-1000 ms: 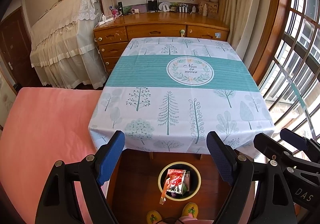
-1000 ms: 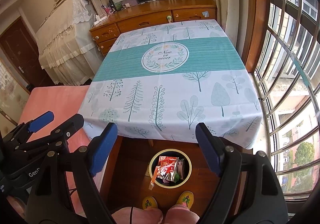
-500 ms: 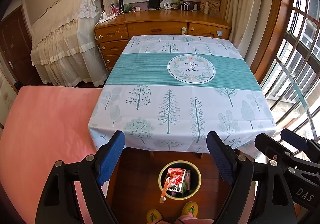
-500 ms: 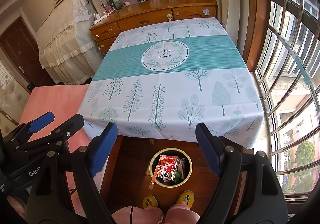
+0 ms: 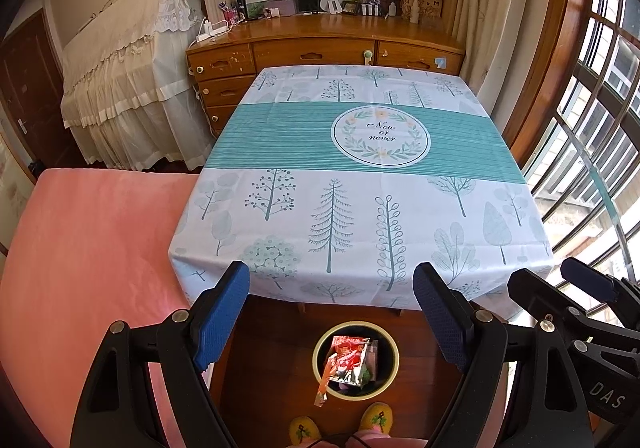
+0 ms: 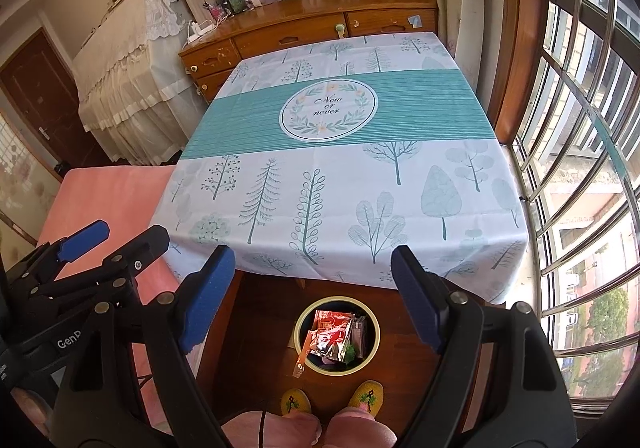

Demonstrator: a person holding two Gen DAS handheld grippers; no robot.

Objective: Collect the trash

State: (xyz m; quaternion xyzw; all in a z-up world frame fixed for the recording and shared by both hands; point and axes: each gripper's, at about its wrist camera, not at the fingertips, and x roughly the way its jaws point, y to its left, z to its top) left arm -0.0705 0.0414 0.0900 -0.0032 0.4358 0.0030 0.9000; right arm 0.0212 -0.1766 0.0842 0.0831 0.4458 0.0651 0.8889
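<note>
Left gripper: black two-finger clamp with blue textured pads (image 5: 332,280), jaws spread wide, nothing between them; tilted down over the near table edge.
Right gripper: matching black clamp with blue pads (image 6: 312,268), jaws also wide apart and empty; held just beside the left one, at about the same tilt. Each shows at the edge of the other's view.
Bin: round waste bin with a pale yellow rim and dark inside (image 5: 394,352), standing on the dark wooden floor (image 5: 264,360) just in front of the table's near edge, below both grippers.
Trash: red-and-silver crinkled snack wrappers (image 5: 348,362) piled inside the bin; a thin orange-red strip of wrapper (image 6: 300,362) hangs over the rim on the left side.
Person: two yellow beaded slippers (image 6: 366,398) and pink trouser legs (image 6: 360,428) just behind the bin.
Table: square table under a white cloth printed with grey-green trees (image 5: 332,216), a teal striped band and a round "Now or never" wreath emblem (image 5: 380,136) across its middle.
Left of table: pink soft surface (image 5: 88,248), touching the cloth's edge.
Beyond table: wooden desk with drawers (image 5: 312,48); barred window (image 6: 580,128) on the right.
</note>
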